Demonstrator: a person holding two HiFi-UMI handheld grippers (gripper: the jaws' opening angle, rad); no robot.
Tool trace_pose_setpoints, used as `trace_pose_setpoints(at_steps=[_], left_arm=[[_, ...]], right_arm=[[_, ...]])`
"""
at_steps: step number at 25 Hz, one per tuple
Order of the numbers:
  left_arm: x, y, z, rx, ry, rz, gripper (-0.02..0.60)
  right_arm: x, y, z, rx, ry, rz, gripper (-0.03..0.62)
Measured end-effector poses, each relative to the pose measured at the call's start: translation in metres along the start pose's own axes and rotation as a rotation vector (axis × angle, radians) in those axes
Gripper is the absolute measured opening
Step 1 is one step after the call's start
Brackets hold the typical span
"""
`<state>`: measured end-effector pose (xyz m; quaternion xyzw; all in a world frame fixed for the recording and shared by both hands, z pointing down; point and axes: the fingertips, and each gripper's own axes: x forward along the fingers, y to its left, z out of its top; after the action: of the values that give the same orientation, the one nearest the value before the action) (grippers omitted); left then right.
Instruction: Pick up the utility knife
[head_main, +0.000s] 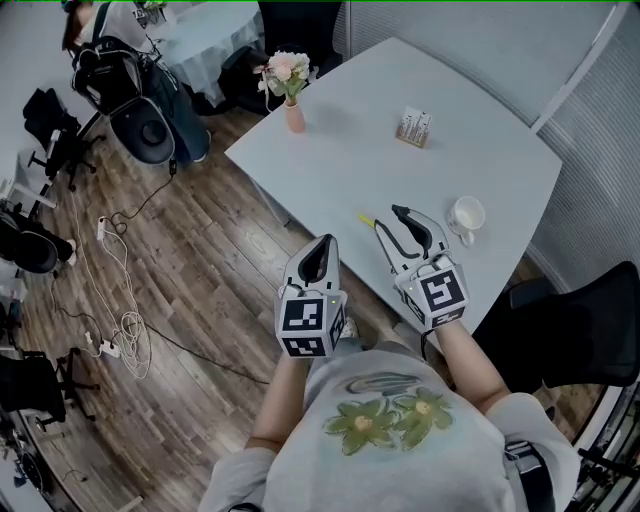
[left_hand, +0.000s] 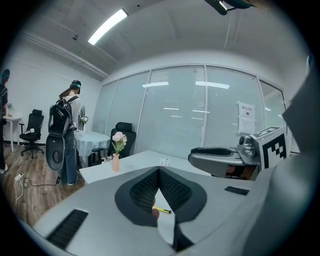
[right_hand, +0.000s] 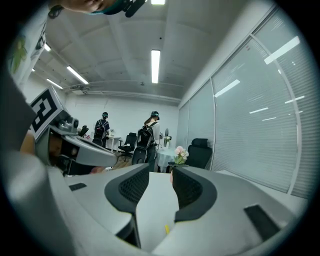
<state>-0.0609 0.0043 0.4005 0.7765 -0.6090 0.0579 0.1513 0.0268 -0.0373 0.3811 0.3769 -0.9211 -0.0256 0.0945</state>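
The worktop (head_main: 500, 140) is a plain pale grey-white. The utility knife (head_main: 366, 220) is yellow. The left tool (head_main: 325, 243) and the right tool (head_main: 390, 220) have light grey bodies, black ribbed pads (left_hand: 145, 190) and black-on-white square markers. The cup (head_main: 467, 215) is white. The vase (head_main: 295, 118) is salmon pink; its flowers (head_main: 285, 68) are pale pink and white with green leaves. The floor (head_main: 210, 270) shows a brown-grey wood-plank pattern, with white cables (head_main: 125, 325) across it. The person's shirt (head_main: 400, 460) is light grey with a green-and-yellow flower print. The chair (head_main: 570, 330) is black.
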Motion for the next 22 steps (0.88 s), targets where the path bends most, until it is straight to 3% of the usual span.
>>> trace_pose_setpoints(at_steps=[12,22], left_arm=[[0.039,0.042,-0.009,-0.043,0.041,0.004,0.002],[0.077,0.059,-0.01,-0.053,0.065,0.001,0.002]], right_arm=[[0.046,-0.013,-0.049,-0.019,0.145,0.009,0.15],[0.066,-0.023,-0.109,0.002,0.293,0.077,0.15]])
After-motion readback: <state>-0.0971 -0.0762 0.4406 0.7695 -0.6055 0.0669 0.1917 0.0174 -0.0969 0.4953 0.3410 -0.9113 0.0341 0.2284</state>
